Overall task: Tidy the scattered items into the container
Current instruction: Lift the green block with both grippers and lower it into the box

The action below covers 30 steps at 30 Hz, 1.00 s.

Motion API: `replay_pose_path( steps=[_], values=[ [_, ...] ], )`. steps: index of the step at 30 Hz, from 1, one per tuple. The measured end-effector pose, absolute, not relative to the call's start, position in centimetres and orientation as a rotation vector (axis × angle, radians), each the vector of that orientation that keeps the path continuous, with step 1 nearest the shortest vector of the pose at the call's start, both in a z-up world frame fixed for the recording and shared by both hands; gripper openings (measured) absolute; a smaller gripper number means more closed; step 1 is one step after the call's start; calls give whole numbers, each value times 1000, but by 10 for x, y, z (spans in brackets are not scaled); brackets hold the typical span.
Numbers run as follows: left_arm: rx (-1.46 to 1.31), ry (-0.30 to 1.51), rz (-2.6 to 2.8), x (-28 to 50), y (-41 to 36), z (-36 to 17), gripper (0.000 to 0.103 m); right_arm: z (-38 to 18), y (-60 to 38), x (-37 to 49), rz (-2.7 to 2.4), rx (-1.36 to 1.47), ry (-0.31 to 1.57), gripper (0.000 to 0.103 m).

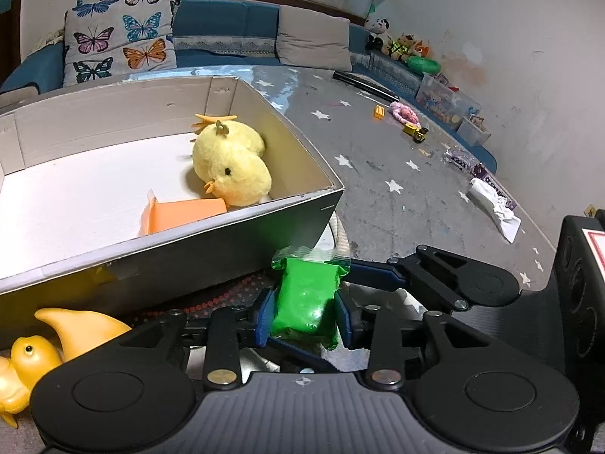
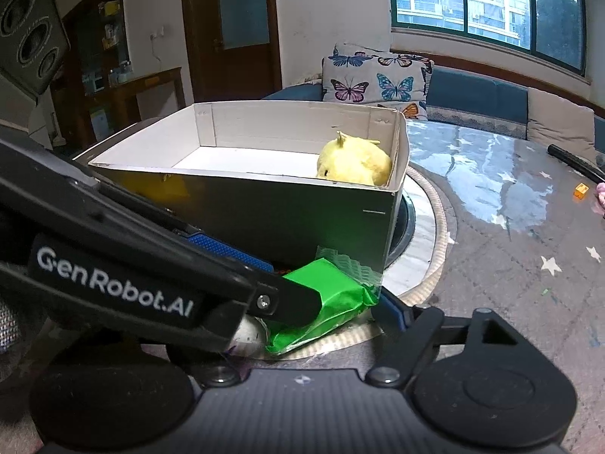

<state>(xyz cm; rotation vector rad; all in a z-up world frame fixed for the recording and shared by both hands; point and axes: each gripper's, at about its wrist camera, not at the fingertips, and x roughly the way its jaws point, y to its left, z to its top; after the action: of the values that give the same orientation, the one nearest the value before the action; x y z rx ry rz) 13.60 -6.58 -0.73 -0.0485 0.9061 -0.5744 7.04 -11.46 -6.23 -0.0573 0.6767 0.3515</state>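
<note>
Much of the green packet (image 2: 325, 295) is masked in the right wrist view by the left gripper (image 1: 304, 312), which crosses the frame from the left. Of the right gripper (image 2: 389, 312) only one blue-padded finger is seen, pressed against the packet's crimped end; its other finger is hidden, so whether it stands apart or together cannot be told. In the left wrist view the left gripper's blue pads (image 1: 264, 314) are seen clamped on both sides of the green packet (image 1: 306, 299), which is held just outside the near wall of the cardboard box (image 1: 170, 249), near the box's right corner. A plush chick (image 1: 230, 168) and an orange piece (image 1: 181, 215), partly cut off by the wall, lie inside the box. A yellow rubber duck (image 1: 41, 355) is cut off at the left edge.
</note>
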Motion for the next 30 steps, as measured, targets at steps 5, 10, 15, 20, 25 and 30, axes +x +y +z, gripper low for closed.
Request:
replay_pose_path(
  steps=[5,10,15,20,25,30],
  values=[
    [-61,913,-568,136,-66,-8,37,-62,-116,70,348,-51,674,73],
    [-66,913,-556,133,-63,-6,36,-61,-114,67,356,-55,672,70],
    [-89,909,-539,126,-56,-3,34,-58,-110,61,373,-63,668,69],
    [-91,873,-523,115,-51,11,33,-46,-105,52,387,-79,637,68],
    [-87,808,-517,105,-47,35,33,-23,-100,45,400,-110,576,68],
    [-73,723,-494,102,-44,61,33,1,-94,47,413,-150,506,68]
  ],
)
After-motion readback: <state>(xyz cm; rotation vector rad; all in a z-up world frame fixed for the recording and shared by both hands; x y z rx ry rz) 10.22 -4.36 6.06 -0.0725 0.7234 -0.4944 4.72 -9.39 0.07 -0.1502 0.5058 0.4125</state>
